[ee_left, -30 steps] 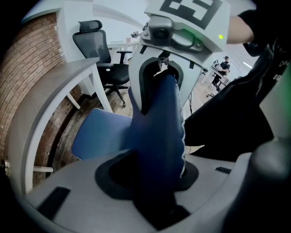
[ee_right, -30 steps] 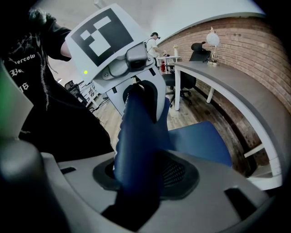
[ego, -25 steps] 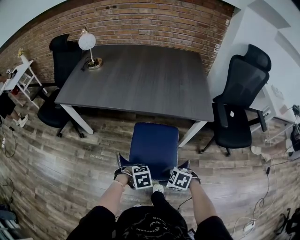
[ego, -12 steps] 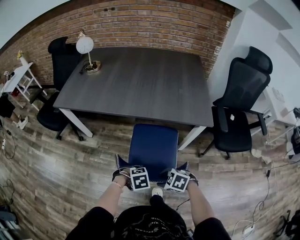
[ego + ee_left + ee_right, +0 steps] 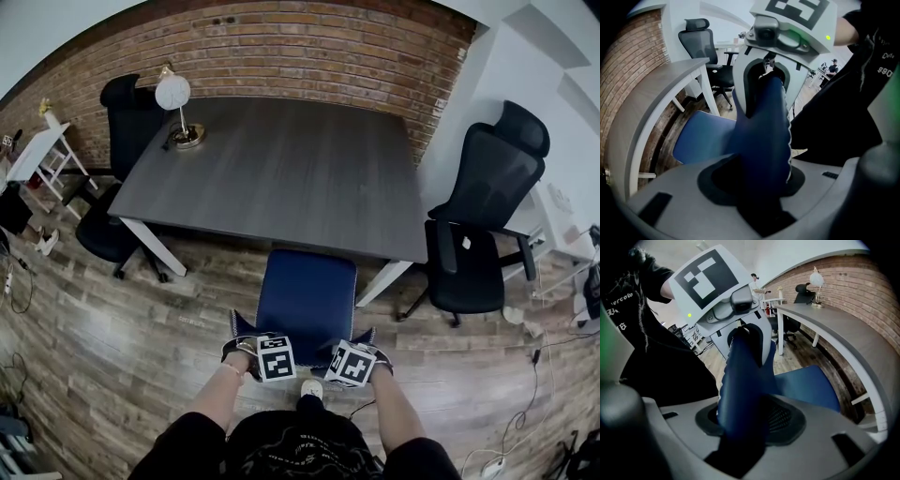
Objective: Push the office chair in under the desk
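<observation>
The blue office chair [image 5: 307,295] stood square to the desk [image 5: 281,159], the front of its seat just at the near edge and most of the seat out in the open. The left gripper [image 5: 261,349] and right gripper [image 5: 361,354] were both clamped on the top of the backrest [image 5: 764,136], 1 at each corner. It looked like a straight roll from there: push evenly through both grips and aim the seat left of the white desk leg [image 5: 380,281] (it sat close on the right). As for writing, the 2 marker cubes [image 5: 277,359] carried only black-and-white squares. The black shirt [image 5: 628,301] showed lettering, but in fragments too cut off to read.
</observation>
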Demonstrator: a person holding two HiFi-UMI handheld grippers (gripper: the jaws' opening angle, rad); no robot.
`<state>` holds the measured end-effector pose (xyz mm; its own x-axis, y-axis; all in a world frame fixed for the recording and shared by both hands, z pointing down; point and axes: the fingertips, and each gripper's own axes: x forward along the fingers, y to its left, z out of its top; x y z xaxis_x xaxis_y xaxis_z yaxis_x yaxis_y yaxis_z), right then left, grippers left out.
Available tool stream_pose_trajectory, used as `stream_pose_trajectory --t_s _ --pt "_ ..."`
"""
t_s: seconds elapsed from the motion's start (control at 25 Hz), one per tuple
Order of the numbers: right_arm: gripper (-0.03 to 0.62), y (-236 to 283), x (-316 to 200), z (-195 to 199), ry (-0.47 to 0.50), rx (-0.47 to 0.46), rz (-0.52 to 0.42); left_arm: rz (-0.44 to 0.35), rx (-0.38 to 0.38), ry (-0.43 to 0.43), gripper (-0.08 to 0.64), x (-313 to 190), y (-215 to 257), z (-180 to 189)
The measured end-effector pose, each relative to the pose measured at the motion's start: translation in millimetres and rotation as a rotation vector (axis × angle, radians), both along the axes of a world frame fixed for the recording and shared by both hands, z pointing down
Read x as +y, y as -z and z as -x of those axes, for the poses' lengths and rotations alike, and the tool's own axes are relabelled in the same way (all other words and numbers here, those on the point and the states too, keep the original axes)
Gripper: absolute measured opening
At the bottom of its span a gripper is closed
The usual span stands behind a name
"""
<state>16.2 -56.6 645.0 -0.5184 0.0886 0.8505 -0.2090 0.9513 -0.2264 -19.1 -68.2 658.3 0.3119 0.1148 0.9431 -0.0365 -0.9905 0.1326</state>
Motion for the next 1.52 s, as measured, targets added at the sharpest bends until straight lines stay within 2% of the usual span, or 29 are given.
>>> stream_pose_trajectory --t_s 1.52 --pt "0.189 1 -48 -16 0.043 -0.013 0.029 -0.004 -0.006 0.04 0.169 -49 0 -16"
